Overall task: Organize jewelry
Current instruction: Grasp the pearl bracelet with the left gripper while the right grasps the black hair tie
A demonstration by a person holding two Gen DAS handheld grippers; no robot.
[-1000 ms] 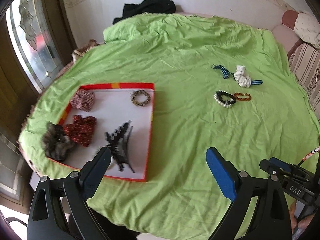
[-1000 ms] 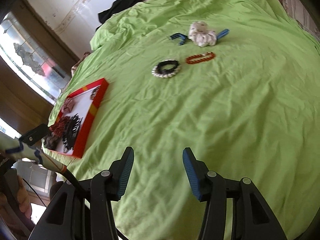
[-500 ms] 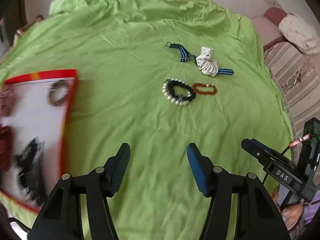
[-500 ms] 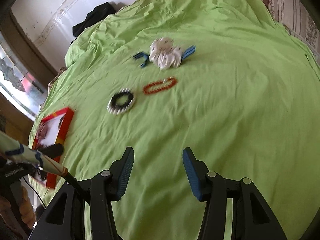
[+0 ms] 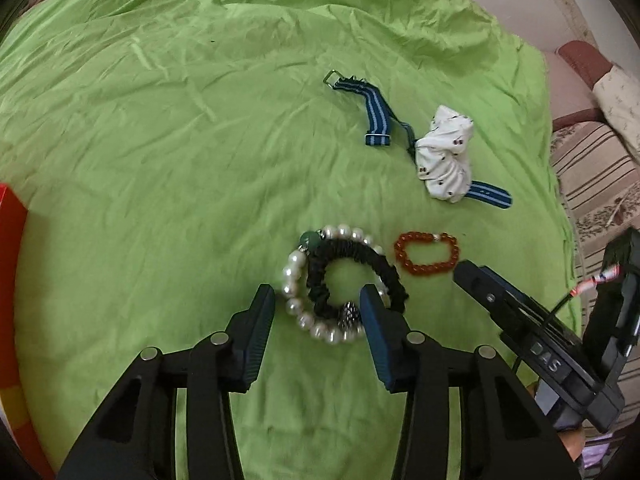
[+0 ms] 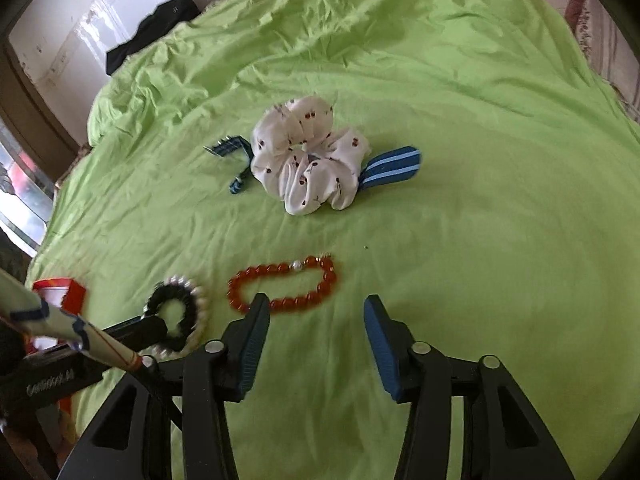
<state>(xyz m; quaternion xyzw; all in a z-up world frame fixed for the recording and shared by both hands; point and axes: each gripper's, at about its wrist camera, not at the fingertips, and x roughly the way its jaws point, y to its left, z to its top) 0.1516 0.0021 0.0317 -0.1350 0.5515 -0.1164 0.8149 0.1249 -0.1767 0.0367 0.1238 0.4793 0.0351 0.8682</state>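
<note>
A white pearl bracelet and a black scrunchie lie together on the green cloth. My left gripper is open, its fingertips on either side of their near part. A red bead bracelet lies just ahead of my open right gripper; its near edge sits between the fingertips. It also shows in the left wrist view. A white cherry-print scrunchie lies on a blue striped strap farther back.
The red-rimmed tray is at the left edge of the left wrist view, and its corner shows in the right wrist view. A striped sofa stands past the cloth's right edge. Dark clothing lies at the far end.
Both grippers moved forward and down toward the jewelry. The left swung right, away from the tray, to the pearl bracelet and black scrunchie. The right closed in on the red bead bracelet.
</note>
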